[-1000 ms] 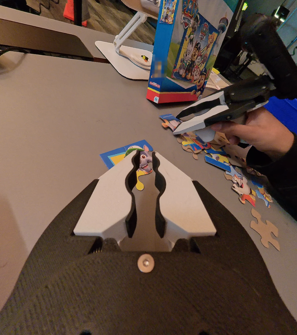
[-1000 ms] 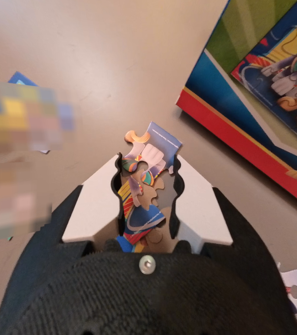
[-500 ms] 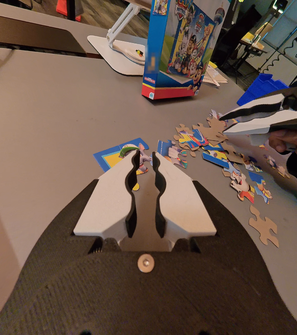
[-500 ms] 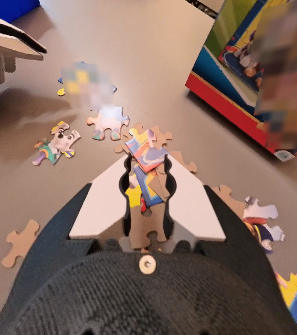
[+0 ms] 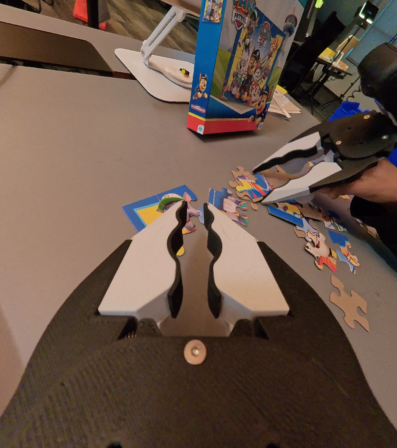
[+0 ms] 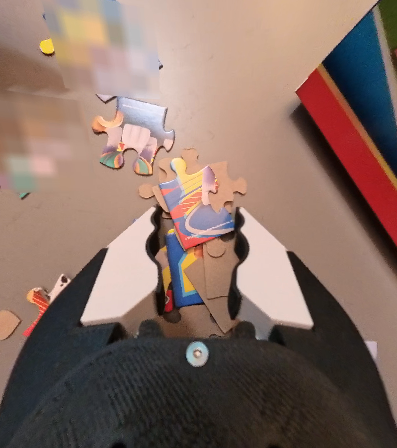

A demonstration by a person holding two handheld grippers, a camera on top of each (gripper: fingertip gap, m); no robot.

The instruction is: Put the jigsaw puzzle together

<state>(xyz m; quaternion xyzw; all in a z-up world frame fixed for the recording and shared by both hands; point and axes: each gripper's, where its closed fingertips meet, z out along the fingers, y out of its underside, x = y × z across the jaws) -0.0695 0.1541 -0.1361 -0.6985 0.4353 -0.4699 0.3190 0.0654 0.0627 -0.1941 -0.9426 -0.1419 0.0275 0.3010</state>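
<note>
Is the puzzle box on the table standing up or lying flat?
Standing up. The puzzle box rests on its narrow red bottom edge on the grey table, with its picture side rising tall behind the loose pieces.

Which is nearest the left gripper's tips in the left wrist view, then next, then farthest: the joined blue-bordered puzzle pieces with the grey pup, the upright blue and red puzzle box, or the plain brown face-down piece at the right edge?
1. Joined blue-bordered puzzle pieces: right under the left gripper tips.
2. Plain brown face-down piece: right, near the table edge.
3. Upright puzzle box: far ahead, slightly right.
</note>
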